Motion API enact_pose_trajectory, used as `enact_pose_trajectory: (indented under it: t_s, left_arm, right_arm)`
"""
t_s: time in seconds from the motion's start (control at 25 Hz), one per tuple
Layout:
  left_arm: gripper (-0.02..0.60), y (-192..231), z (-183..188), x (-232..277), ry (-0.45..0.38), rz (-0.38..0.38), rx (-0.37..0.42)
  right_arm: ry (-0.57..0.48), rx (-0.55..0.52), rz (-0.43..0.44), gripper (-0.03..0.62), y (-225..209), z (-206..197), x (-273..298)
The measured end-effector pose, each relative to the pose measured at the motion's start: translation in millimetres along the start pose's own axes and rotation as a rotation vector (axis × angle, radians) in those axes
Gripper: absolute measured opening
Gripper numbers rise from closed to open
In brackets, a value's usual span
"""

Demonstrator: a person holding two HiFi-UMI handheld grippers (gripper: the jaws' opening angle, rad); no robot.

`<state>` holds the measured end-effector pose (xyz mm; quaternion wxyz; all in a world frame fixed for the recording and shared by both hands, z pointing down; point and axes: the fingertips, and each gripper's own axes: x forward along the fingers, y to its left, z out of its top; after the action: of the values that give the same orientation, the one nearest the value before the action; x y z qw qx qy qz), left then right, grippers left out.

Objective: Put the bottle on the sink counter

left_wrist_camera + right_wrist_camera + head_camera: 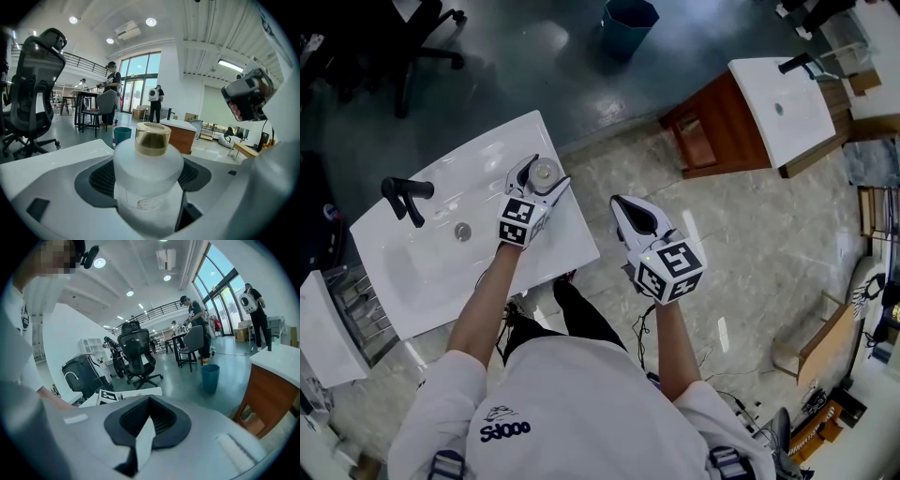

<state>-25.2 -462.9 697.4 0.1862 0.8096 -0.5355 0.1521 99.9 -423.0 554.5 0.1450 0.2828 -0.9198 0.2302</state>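
A frosted white bottle (546,172) with a gold cap (153,138) stands upright between the jaws of my left gripper (540,178), which is shut on it. In the head view the bottle is over the flat right part of the white sink counter (574,239), beside the basin with its drain (463,231) and black faucet (405,197). I cannot tell whether the bottle's base touches the counter. In the left gripper view the bottle (147,178) fills the middle. My right gripper (626,210) is off the counter's right side, above the floor, shut with nothing in it (144,430).
A second white sink on a wooden cabinet (769,108) stands at the far right. A teal bin (628,23) and a black office chair (403,47) are on the dark floor beyond. A wire rack (356,314) sits left of the counter.
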Motion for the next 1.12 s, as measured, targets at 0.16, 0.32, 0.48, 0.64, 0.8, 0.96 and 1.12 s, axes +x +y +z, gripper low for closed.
enact_pose_trajectory:
  t_s: [0.16, 0.32, 0.48, 0.64, 0.8, 0.96, 1.12]
  left_arm:
    - [0.363, -3.1, -4.2, -4.7, 0.012, -0.018, -0.006]
    - [0.367, -6.3, -7.3, -10.6, 0.034, -0.029, -0.013]
    - [0.367, -7.1, -10.8, -17.2, 0.044, -0.033, -0.017]
    - [0.367, -5.7, -22.6, -25.7, 0.070, -0.027, -0.041]
    - [0.367, -4.0, -26.9, -41.6, 0.084, -0.011, 0.001]
    - [0.365, -4.7, -22.6, -67.0, 0.076, -0.002, 0.036]
    - [0.364, 1.5, 0.9, -96.3, 0.022, 0.010, 0.062]
  right_arm:
    - [0.002, 0.006, -0.038, 0.008, -0.3, -2.4, -9.1]
    - [-0.011, 0.013, -0.065, 0.009, 6.6, -1.7, -18.0]
    - [-0.038, 0.004, -0.104, 0.009, 15.8, 2.1, -27.0]
    - [-0.052, -0.007, -0.136, 0.009, 25.9, 1.3, -40.4]
    - [-0.078, -0.034, -0.177, 0.009, 33.0, 7.7, -53.8]
    - [-0.110, -0.073, -0.231, 0.009, 43.1, 19.0, -70.3]
    - [-0.124, -0.129, -0.293, 0.009, 56.3, 29.2, -80.9]
